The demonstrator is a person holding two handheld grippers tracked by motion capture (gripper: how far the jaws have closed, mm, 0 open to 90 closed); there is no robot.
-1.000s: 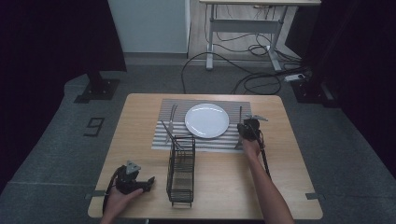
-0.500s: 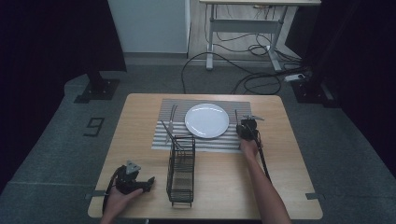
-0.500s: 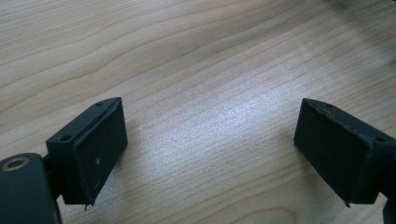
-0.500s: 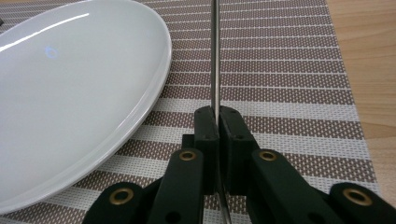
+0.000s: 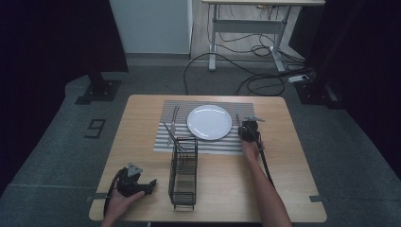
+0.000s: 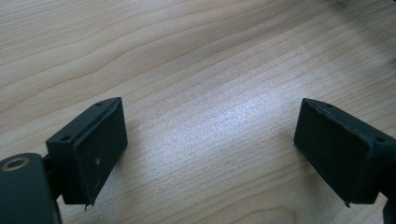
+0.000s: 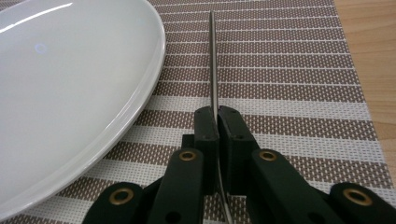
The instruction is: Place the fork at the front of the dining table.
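The right gripper (image 7: pixel 217 122) clamped a thin metal utensil (image 7: pixel 213 60) lying at three o'clock of the plate (image 7: pixel 70 84), while the left gripper (image 6: pixel 210 154) stood open over the table (image 6: pixel 196 56).

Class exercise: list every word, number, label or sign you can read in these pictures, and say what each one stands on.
"9": a dark number marked on the grey floor left of the table, seen in the high view.
No other text is readable; the plate, placemat and wire rack carry none.
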